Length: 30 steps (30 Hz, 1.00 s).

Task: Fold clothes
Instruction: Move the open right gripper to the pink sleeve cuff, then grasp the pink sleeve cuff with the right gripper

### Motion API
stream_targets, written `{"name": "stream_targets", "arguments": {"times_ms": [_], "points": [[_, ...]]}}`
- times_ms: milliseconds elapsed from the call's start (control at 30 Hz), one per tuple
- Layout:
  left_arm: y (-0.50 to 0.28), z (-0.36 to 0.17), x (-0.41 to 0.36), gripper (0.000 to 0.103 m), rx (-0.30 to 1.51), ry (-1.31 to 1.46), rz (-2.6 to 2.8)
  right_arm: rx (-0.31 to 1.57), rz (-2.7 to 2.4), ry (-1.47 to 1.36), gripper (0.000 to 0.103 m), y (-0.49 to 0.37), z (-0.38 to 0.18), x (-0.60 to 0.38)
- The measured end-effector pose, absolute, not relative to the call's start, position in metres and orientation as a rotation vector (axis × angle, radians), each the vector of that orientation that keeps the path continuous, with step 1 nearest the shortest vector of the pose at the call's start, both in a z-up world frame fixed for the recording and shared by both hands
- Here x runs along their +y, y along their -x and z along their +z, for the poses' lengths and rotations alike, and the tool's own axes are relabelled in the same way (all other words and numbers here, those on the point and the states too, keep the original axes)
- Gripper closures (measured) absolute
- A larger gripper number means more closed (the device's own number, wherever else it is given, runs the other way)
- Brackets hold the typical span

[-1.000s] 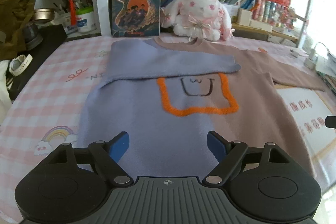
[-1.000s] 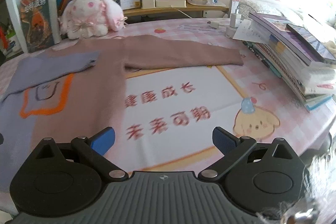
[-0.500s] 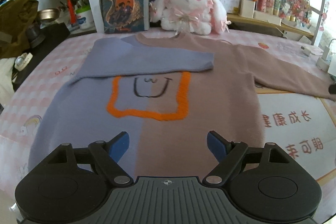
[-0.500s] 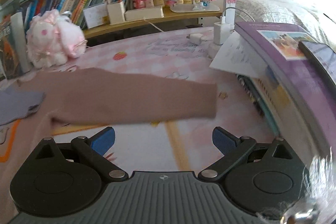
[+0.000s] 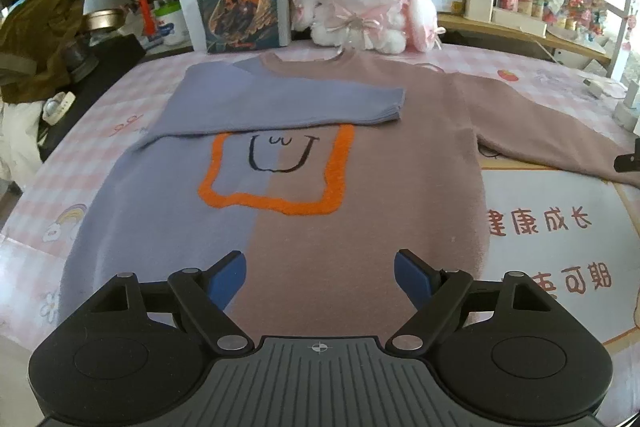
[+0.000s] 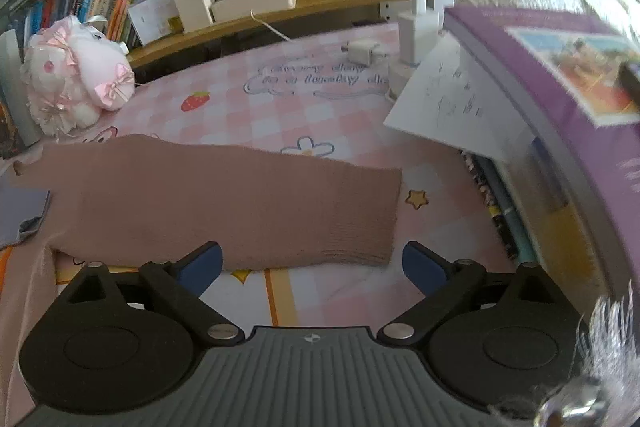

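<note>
Both tools gape empty; the right tool [image 6: 312,263] is nearer the knitted pink sleeve [image 6: 240,199], its cuff just ahead, lying crosswise.

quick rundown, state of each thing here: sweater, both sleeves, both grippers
sweater: flat on the table, front up
blue sleeve: folded across the chest
pink sleeve: stretched out sideways, unfolded
left gripper: open, empty, over the hem
right gripper: open, empty, at the pink cuff
</note>
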State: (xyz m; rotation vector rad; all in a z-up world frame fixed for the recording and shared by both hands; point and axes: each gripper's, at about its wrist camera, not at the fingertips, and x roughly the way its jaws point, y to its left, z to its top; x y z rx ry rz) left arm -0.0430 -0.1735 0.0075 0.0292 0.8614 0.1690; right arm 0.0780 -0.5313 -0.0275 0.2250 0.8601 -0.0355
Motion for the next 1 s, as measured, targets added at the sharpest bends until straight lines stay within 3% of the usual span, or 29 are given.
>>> {"name": "stream_targets", "arguments": {"times_ms": [367,467,933,1000], "points": [[0.044,0.009,-0.174,0.019,0.887,-0.047,0.201,0.813,-0.026,-0.39,0.007,-0.1,-0.036,-0.547],[0.044,0.01,-0.175,0.019,0.887,-0.052,0.204,0.792,0.045,-0.497,0.02,-0.109,-0.037,-0.555],[0.044,0.012,-0.183,0.019,0.876,-0.058,0.2,0.839,0.219,-0.627,0.027,-0.131,-0.043,-0.543],[0.045,0.013,-0.184,0.019,0.872,-0.061,0.194,0.845,0.222,-0.63,0.032,-0.132,-0.043,-0.541]]}}
